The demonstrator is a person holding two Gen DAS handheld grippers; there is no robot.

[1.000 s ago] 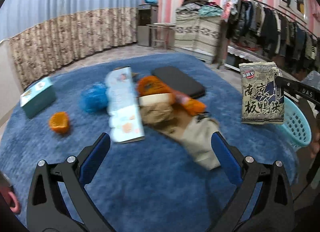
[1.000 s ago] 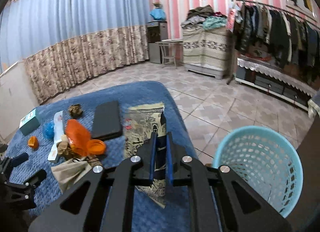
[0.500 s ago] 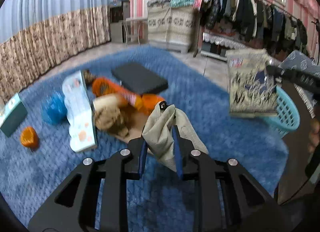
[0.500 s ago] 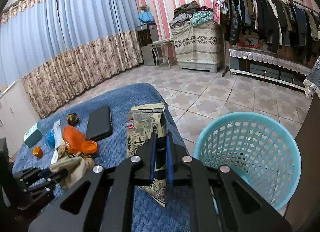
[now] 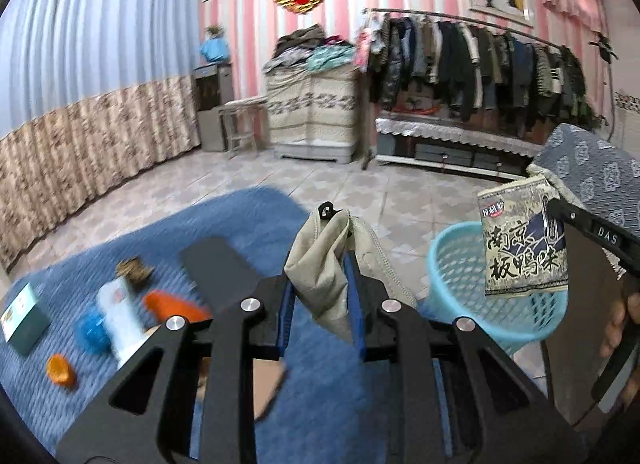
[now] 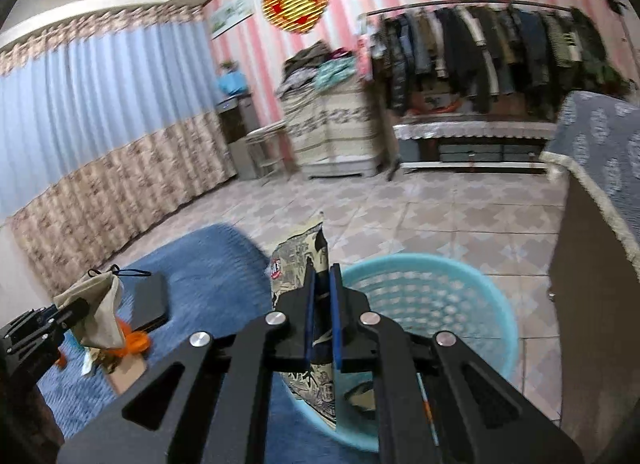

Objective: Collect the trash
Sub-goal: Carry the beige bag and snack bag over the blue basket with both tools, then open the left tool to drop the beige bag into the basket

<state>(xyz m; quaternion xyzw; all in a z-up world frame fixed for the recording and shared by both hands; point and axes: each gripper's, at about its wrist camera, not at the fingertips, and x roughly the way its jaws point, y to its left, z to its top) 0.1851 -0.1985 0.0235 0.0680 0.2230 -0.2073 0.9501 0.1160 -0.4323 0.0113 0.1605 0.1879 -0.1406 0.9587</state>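
A: We are in a room with pink-striped walls, blue curtains and a tiled floor; a blue rug (image 5: 328, 416) spreads under our fingers, and a rack of dark clothes hangs along the far wall.

B: Our left gripper (image 5: 320, 288) is clamped on a beige cloth pouch (image 5: 326, 264); the pouch bunches up between the blue pads and rises past the fingertips, its black cord loop at the very top; it hangs clear of the rug.

A: Our right gripper (image 6: 322, 304) is pinched tight on a printed snack packet (image 6: 300, 256); the packet stands edge-on between the pads, sticking out above the tips and drooping below them.

B: Where is the basket?

A: The light blue basket (image 6: 472, 296) sits on the tiles just beyond and to the right of the right fingertips; the packet's lower end hangs over its near rim; from the left wrist view it lies off to the right of our left fingers, behind the packet.

B: To the left of the left fingers, on the rug, we see more clutter: a dark flat pad (image 5: 216, 264), an orange wrapper (image 5: 172, 306), a white carton (image 5: 120, 316), a blue crumpled ball (image 5: 92, 330), a small orange lump (image 5: 60, 370) and a teal box (image 5: 24, 318); a brown card (image 5: 264, 384) lies under the fingers.
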